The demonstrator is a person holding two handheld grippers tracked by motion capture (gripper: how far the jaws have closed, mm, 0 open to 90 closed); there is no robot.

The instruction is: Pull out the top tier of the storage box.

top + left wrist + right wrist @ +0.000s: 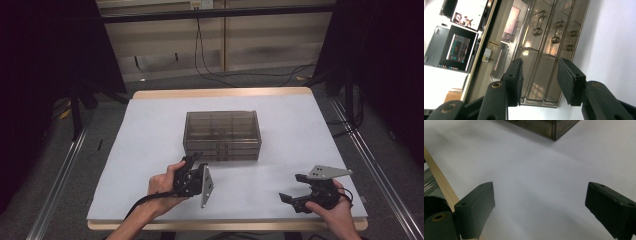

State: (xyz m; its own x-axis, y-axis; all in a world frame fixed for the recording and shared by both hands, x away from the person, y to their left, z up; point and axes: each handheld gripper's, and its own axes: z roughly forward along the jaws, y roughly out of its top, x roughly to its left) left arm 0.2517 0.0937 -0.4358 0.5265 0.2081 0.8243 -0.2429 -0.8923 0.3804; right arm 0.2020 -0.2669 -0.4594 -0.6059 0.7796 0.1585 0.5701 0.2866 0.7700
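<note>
A smoky see-through drawer cabinet (221,135) stands in the middle of the white table (150,150). It has three drawers with small handles (537,23) on the front. My left gripper (194,159) is rolled onto its side and points at the cabinet's front left corner, a short way off. Its jaws are open with nothing between them, and the left gripper view (540,80) shows the drawer fronts beyond them. My right gripper (292,187) hovers near the table's front right with its jaws spread wide and empty (539,207). The cabinet's corner (549,127) lies far ahead of it.
The table's wooden edge (439,182) runs close beside the right gripper. Black stands (75,110) flank the table, and cables (240,75) lie on the floor behind it. Lit screens (466,15) stand off to the side in the left gripper view.
</note>
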